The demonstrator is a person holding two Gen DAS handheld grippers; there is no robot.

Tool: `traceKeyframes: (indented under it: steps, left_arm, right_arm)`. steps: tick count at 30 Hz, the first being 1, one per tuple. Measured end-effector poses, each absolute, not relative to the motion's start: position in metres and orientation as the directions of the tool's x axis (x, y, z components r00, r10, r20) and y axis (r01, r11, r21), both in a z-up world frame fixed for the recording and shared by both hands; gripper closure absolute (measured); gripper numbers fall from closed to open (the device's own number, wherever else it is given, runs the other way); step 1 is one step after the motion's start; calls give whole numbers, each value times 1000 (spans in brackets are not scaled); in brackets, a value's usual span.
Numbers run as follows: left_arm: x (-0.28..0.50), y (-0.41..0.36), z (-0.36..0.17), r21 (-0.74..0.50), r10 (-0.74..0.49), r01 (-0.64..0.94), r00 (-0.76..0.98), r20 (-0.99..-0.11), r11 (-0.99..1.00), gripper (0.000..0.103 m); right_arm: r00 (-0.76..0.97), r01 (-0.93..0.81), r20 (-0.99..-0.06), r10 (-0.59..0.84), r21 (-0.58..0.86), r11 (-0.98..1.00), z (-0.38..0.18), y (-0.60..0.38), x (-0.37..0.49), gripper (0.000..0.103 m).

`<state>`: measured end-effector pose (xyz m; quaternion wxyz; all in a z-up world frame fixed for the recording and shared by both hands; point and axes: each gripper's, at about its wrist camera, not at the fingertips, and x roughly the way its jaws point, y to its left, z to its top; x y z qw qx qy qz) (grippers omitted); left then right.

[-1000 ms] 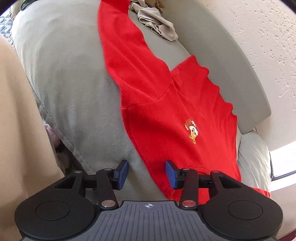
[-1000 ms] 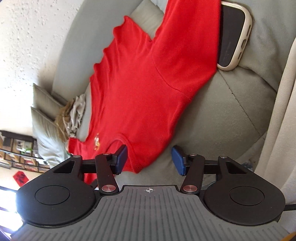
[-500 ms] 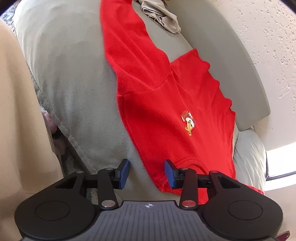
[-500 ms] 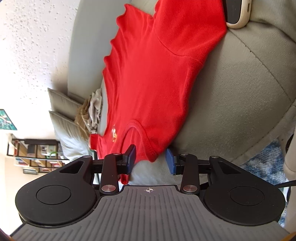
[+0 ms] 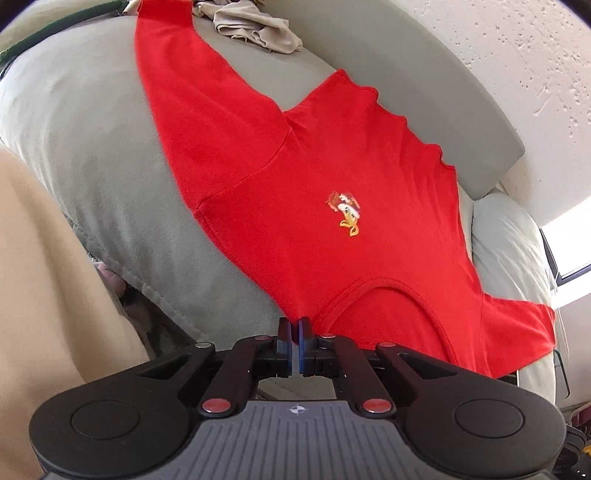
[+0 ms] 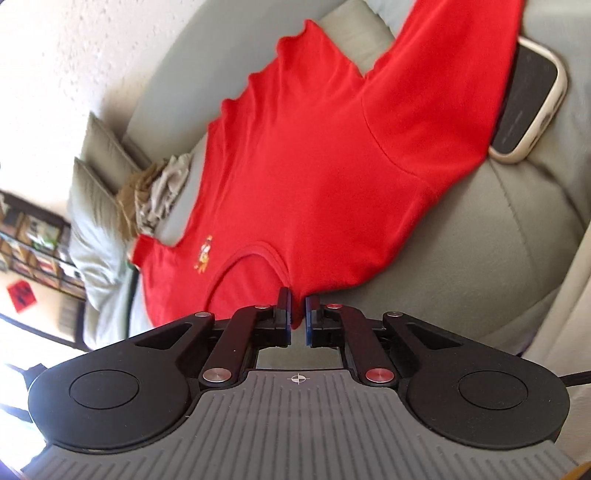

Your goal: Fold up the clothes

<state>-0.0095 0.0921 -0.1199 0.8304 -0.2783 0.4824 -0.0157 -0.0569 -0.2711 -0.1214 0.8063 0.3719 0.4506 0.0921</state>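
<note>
Since half a second earlier both my pairs of jaws had gone from spread wide to nearly pressed together, each nipping shoulder fabric of the red shirt (image 5: 332, 206). My left gripper (image 5: 294, 325) pinched the shoulder just left of the neckline (image 5: 380, 291), with only a sliver of red showing between the pads. My right gripper (image 6: 297, 302) pinched the other shoulder just right of the neckline; a narrow gap remained there, cloth bunched in it.

The shirt lay flat, front up, on the grey sofa cushion (image 5: 85, 147), collar toward me. From the left jaws its body ran away toward one o'clock, hem (image 5: 402, 118) against the sofa back; one long sleeve (image 5: 173, 74) stretched toward eleven. From the right jaws the body ran toward twelve and the other sleeve toward two, its cuff end covering part of a phone (image 6: 528, 107). A crumpled beige garment (image 5: 255, 22) sat beyond the left sleeve.

Both grips were about equally near the collar, so I judged that the next move depended on carrying both shoulders together along that long axis toward the hem.
</note>
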Motion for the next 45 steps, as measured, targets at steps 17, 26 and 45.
traceKeyframes:
  steps: [17,26,45]
  left_arm:
    - [8,28,-79,-234,-248,108,635,-732,966,74]
    - [7,20,-92,-177,-241,170,533,-811,969,71]
    - [54,65,22,-322,-358,187,684,-636,928,60]
  right_arm:
    - [670,74,-677,306,471,879,-68,-266,-40,85]
    - [626,56,-720,298,423,904,-103,-251,-30,86]
    - [784,-78,-548,292,379,922,71,-273,-30,36]
